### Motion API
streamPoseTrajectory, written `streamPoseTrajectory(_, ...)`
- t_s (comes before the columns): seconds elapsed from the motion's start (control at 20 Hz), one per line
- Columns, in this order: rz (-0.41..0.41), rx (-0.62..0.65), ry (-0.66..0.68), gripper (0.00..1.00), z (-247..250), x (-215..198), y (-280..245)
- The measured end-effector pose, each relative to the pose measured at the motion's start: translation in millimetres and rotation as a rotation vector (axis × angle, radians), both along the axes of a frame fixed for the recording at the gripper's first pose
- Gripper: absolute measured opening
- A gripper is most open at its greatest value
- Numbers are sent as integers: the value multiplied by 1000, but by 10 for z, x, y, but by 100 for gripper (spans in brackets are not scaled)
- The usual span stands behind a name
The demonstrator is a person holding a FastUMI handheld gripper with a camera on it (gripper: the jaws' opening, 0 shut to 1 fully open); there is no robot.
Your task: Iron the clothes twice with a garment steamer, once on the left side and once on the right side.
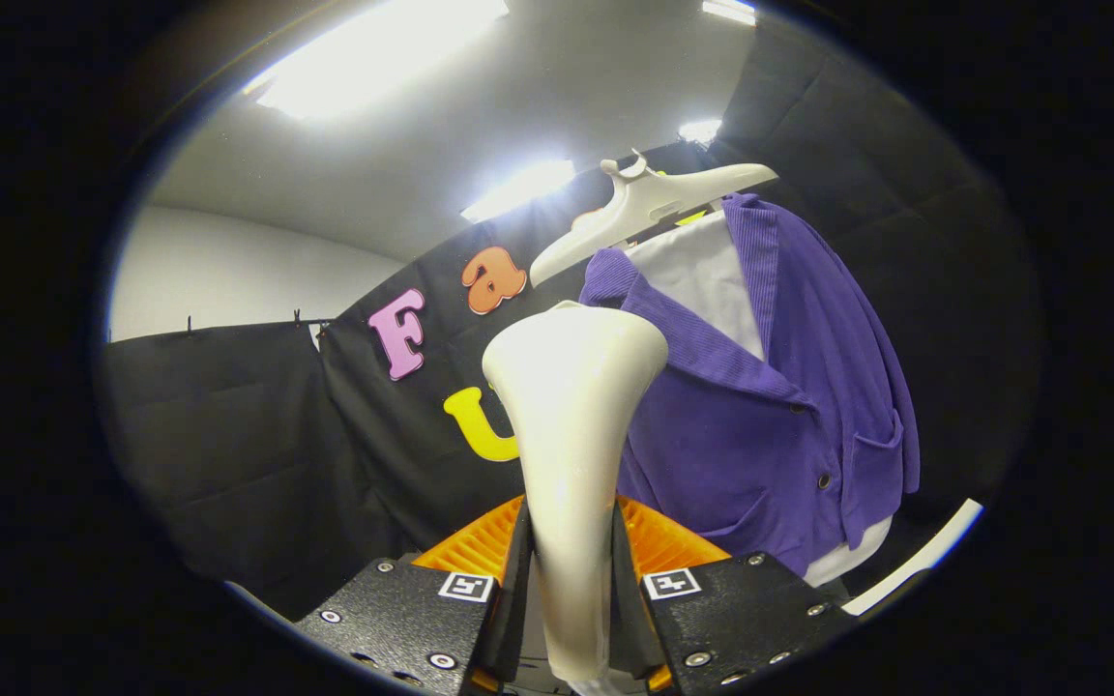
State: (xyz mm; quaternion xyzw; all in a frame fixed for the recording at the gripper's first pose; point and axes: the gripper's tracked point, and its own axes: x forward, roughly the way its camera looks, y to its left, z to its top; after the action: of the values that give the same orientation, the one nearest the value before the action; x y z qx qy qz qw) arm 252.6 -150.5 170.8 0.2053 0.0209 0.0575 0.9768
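steamer (571, 387): pinched by its neck between both fingers (518, 570) of the gripper (571, 570), head up, just short of the jacket
jacket (770, 387): purple, on a white hanger (649, 203), beyond and a bit right of the steamer head
step: looks like lining up for a pass, no contact yet
next: probably ease the head onto one side, then sweep along it

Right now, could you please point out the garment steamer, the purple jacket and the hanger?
garment steamer (571, 387): gripper view, on its flared head.
purple jacket (760, 425): gripper view, on its front panel.
hanger (654, 198): gripper view, on its shoulder arm.
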Motion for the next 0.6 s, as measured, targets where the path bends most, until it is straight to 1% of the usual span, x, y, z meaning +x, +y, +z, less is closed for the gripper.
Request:
streamPoseTrajectory(0.3, -98, -58, -75, 42, 202, 456, -318)
streamPoseTrajectory(0.45, -147, -60, -77, 42, 138, 673, -451)
streamPoseTrajectory(0.6, -171, -65, -56, 42, 41, 847, -528)
